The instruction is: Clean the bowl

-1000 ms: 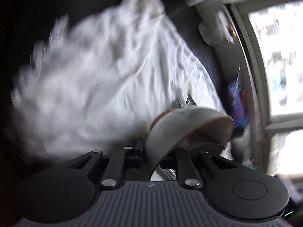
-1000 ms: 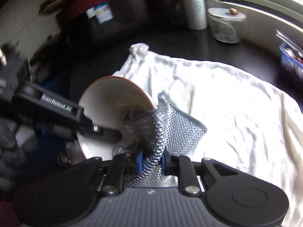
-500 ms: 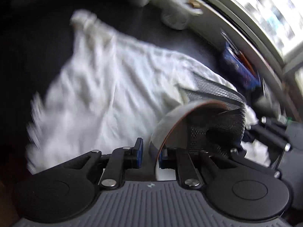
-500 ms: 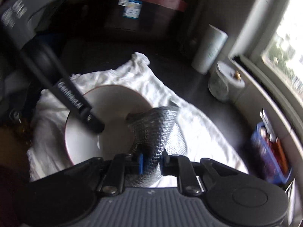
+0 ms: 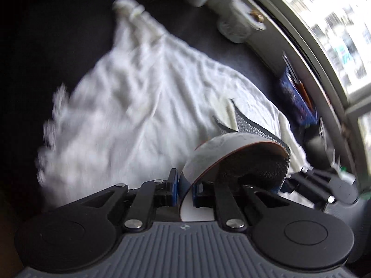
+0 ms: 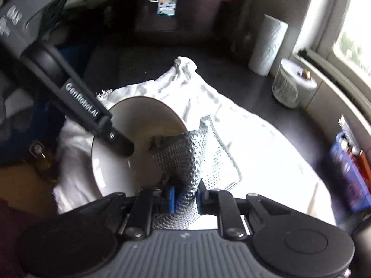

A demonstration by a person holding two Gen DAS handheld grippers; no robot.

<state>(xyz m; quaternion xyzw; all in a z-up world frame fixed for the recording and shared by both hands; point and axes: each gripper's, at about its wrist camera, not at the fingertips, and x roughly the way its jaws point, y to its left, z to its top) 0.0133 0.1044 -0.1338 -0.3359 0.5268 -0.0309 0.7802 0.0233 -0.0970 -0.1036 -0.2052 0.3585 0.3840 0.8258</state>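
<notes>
My left gripper (image 5: 185, 188) is shut on the rim of a white bowl (image 5: 222, 148) with a brown edge, held tilted above a white cloth (image 5: 143, 97). In the right wrist view the bowl (image 6: 134, 120) opens toward me, with a left finger (image 6: 116, 140) inside it. My right gripper (image 6: 184, 197) is shut on a silver mesh scrubbing cloth (image 6: 183, 157), which is pressed into the bowl's inside near its right rim. The mesh (image 5: 250, 125) also shows behind the bowl in the left wrist view.
The white cloth (image 6: 255, 148) lies on a dark counter (image 6: 243, 85). A paper towel roll (image 6: 269, 44) and a lidded glass jar (image 6: 292, 83) stand by the window sill. A blue basket (image 6: 347, 169) sits at the right. A dark red cooker (image 6: 169, 4) stands behind.
The bowl has tipped so its opening faces the right gripper. The mesh cloth has shifted across the bowl's inside toward its right rim. Both grips stay shut.
</notes>
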